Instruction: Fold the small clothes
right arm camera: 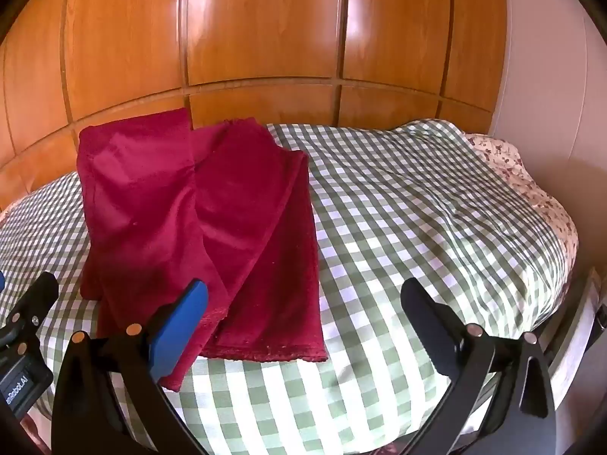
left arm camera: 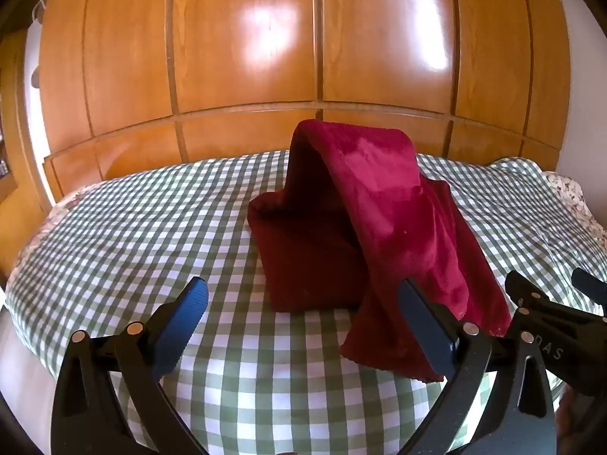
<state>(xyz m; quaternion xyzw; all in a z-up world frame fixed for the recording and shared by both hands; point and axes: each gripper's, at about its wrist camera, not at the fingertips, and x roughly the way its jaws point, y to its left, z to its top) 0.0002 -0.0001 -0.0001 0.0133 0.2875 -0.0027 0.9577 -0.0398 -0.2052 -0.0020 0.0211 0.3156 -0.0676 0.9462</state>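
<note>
Lying ahead | red garment (left arm camera: 379, 220) | both tools (left arm camera: 303, 326) (right arm camera: 303, 326) agape

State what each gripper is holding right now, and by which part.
Nothing is held. The left gripper and the right gripper are both wide open; the red cloth lies loose on the checked bedcover.

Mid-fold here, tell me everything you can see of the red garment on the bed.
The red garment is a deep crimson, plush, velvety cloth lying on the green-and-white checked bedcover. Part of it arches up in a raised fold at the far end, and layered flaps run down toward the cameras, with stitched hems at the near edges. It looks partly folded and uneven. Both the left gripper and the right gripper stand open; neither holds it.
</note>
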